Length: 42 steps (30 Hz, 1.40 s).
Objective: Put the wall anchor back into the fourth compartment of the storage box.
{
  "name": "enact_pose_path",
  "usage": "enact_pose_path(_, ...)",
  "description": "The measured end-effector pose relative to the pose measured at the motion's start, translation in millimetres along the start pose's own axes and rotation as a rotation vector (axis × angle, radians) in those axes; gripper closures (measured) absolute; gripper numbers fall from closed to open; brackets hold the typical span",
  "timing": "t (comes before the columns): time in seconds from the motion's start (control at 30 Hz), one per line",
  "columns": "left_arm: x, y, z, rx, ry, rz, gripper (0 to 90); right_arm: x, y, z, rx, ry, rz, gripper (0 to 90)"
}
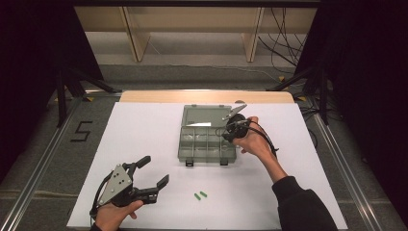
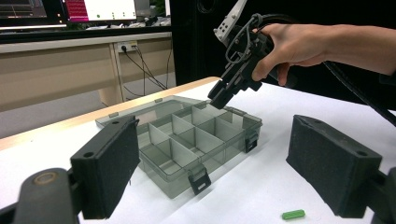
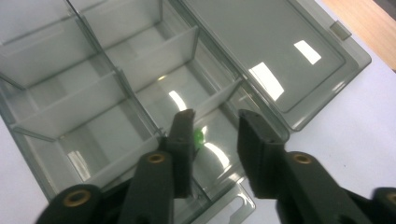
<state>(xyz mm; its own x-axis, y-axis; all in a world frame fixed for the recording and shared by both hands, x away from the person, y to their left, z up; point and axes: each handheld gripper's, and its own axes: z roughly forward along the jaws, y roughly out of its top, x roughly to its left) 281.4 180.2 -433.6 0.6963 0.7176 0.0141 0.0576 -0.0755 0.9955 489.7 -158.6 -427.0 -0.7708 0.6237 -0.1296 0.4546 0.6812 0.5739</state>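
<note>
A grey see-through organizer box lies in the middle of the white table with its lid folded open to the rear. My right gripper hangs over the box's right rear corner, pointing down. In the right gripper view its jaws stand apart above a corner compartment, and a small green piece lies on the floor beside the left jaw, free of both pads. My left gripper rests open at the table's front left, nothing between its pads. Two green pieces lie near the front.
The box's other compartments look bare. Two black latches hang off its front wall. A wooden strip edges the table's far side, with cables and frame legs beyond. White surface is open left and right of the box.
</note>
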Motion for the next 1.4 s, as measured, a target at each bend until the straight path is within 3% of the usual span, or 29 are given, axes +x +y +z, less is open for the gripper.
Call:
enact_pose_path(0.1,-0.2,-0.2,-0.1,0.000,0.002,-0.008,16.1,0.8,1.8,-4.4,-0.024,0.004,0.030,47.2)
enact_pose_path(0.13,0.1,-0.1,-0.2,0.001,0.002,-0.002,16.2,1.3,1.9,-3.8,-0.050,-0.010,0.017,44.9)
enact_pose_path(0.3,0.0,0.1,-0.5,0.002,0.003,-0.003,16.2,10.1,4.9,-11.1,-0.045,0.007,0.009,36.5)
enact_pose_path(0.63,-0.7,0.4,-1.4,0.007,0.006,-0.010,16.2,32.0,10.1,-26.7,-0.060,0.019,-0.033,32.6)
enact_pose_path(0.67,-0.3,0.4,-1.3,0.007,0.005,-0.006,16.2,34.1,11.1,-29.5,-0.048,0.041,-0.042,32.0)
enact_pose_path(1.0,0.1,0.4,-1.1,0.003,0.004,0.001,16.2,72.8,13.0,-47.0,-0.040,0.074,-0.134,27.9)
enact_pose_path(1.17,-0.4,0.4,-1.2,0.002,0.005,-0.007,16.2,95.8,10.9,-48.6,-0.015,0.108,-0.184,27.0)
enact_pose_path(1.4,-0.5,0.5,-1.4,0.001,0.006,-0.008,16.2,124.8,3.8,-38.0,0.040,0.153,-0.242,27.5)
